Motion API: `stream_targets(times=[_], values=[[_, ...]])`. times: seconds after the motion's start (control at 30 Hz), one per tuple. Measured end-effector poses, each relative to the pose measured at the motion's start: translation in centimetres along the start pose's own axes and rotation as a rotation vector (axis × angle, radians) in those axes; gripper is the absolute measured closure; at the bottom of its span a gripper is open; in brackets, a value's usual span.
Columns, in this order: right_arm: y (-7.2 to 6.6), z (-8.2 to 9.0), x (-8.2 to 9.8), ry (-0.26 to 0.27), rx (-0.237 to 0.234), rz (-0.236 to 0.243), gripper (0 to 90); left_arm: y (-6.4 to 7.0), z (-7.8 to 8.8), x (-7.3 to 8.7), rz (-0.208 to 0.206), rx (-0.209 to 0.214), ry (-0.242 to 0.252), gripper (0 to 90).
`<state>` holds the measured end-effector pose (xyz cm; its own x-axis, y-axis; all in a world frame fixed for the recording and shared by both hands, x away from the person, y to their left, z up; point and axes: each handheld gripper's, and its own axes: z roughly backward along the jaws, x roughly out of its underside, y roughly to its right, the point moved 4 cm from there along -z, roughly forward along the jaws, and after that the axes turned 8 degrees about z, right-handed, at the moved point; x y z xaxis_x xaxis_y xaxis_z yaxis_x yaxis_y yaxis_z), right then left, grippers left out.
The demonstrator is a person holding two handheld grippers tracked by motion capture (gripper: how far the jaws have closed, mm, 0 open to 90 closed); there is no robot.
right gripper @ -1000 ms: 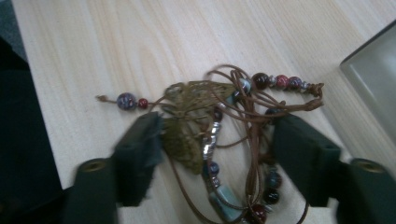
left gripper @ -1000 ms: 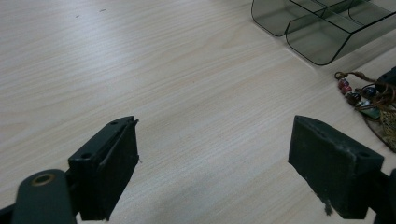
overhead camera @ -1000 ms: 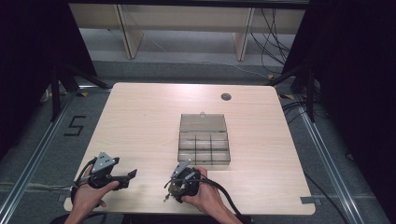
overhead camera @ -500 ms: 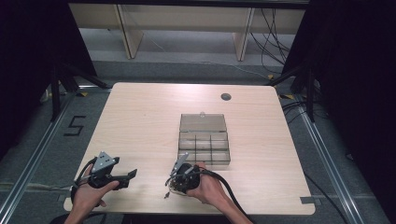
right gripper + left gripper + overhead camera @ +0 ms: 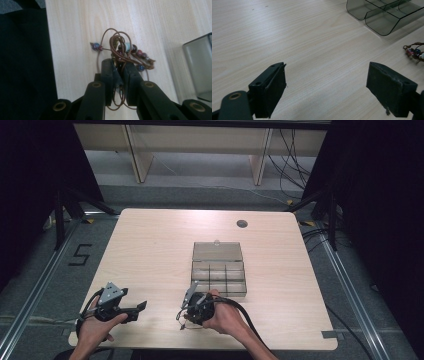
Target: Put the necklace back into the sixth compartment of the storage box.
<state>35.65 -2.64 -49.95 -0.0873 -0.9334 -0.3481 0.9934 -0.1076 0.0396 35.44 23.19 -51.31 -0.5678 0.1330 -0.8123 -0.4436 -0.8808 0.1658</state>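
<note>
Left gripper (image 5: 134,309) sits low over the worktop (image 5: 160,250) near its front-left corner, jaws wide apart, nothing between, pointing right. Right gripper (image 5: 119,68) has just been closing and is clamped on a beaded cord necklace (image 5: 122,51), bunched in loops at the jaw tips, no clear long axis. Right hand (image 5: 227,316) wraps the gripper body, jaws aimed down-left, just in front of the clear compartment box (image 5: 218,270).

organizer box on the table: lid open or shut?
Open. The box has its lid folded back flat behind it, and the compartments look empty.
</note>
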Motion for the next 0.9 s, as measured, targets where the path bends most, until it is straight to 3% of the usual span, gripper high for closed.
stream_targets(times=[0.03,0.1,0.17,0.23,0.3,0.4,0.47,0.53,0.57,0.6,0.87,0.9], values=[[0.0,0.3,0.0,-0.007,-0.003,0.004,81.3,0.1,-0.1,0.0,0.015,0.003,0.002,15.2],[0.0,0.8,0.0,-0.016,0.0,0.004,81.3,-0.1,-0.1,0.0,0.006,-0.003,0.001,15.3],[0.1,1.3,-0.1,-0.029,-0.018,0.035,81.3,-0.1,-0.1,-0.1,0.002,-0.001,0.0,15.3],[0.1,1.6,0.0,-0.04,-0.017,0.023,81.3,0.0,-0.1,-0.1,0.004,0.002,0.0,15.3],[0.4,3.0,0.1,-0.062,-0.01,0.017,81.3,0.1,-0.1,-0.1,0.007,0.008,0.003,15.2],[0.7,4.2,0.1,-0.062,-0.011,0.07,81.3,0.1,-0.2,-0.2,-0.001,0.011,0.002,15.3],[0.7,4.8,0.1,-0.068,-0.005,0.043,81.3,0.0,-0.2,-0.2,-0.004,0.011,-0.002,15.3],[1.1,6.0,0.1,-0.067,-0.012,0.074,81.3,0.1,-0.2,-0.2,-0.002,0.013,0.0,15.3],[1.1,6.5,0.2,-0.069,-0.009,0.074,81.3,0.0,-0.2,-0.2,-0.004,0.012,-0.003,15.3],[1.1,7.0,0.3,-0.075,-0.006,0.042,81.3,0.0,-0.2,-0.2,-0.004,0.011,-0.004,15.3],[2.6,9.9,1.1,-0.066,0.025,0.045,81.3,0.0,-0.3,-0.1,-0.001,0.006,-0.005,15.2],[2.7,10.3,1.3,-0.083,0.035,0.009,81.3,0.1,-0.3,-0.1,0.01,0.009,-0.002,15.2]])
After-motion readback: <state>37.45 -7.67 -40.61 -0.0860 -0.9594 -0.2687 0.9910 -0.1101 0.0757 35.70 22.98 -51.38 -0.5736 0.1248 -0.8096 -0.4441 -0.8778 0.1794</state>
